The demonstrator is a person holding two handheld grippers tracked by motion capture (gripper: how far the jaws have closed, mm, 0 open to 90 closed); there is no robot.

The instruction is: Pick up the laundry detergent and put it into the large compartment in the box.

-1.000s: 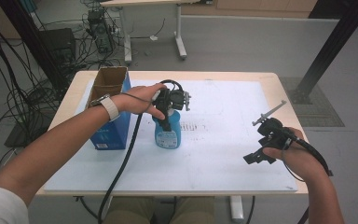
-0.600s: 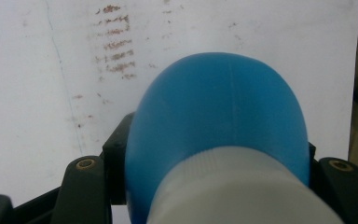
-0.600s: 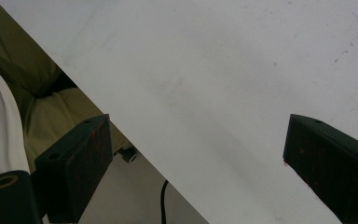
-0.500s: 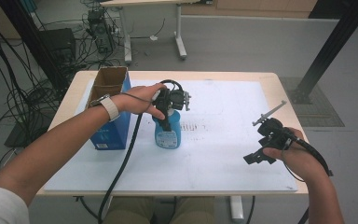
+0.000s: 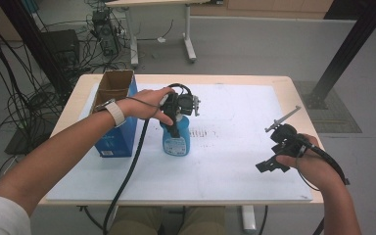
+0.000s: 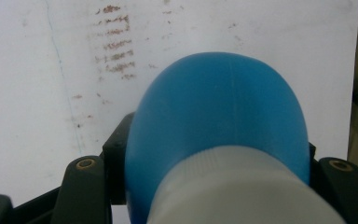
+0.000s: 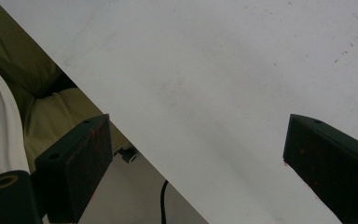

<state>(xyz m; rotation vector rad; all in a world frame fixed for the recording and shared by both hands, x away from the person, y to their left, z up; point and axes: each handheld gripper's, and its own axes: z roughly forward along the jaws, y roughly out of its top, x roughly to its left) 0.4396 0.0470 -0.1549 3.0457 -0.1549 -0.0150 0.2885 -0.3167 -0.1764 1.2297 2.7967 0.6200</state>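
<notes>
The left gripper (image 5: 178, 117) squeezes the blue bottle (image 5: 176, 139) near its top. The right gripper (image 5: 279, 152) waits with fingers wide apart. If the squeeze slips, the bottle could tip on the bench (image 5: 235, 161).

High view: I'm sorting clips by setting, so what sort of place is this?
Probably a lab or workshop: loose cables and electronics on the grey floor, a white-topped table, a second bench behind, a black metal frame.

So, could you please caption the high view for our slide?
Left gripper clamps the blue plastic bottle beside an open blue cardboard box; right gripper open.
</notes>
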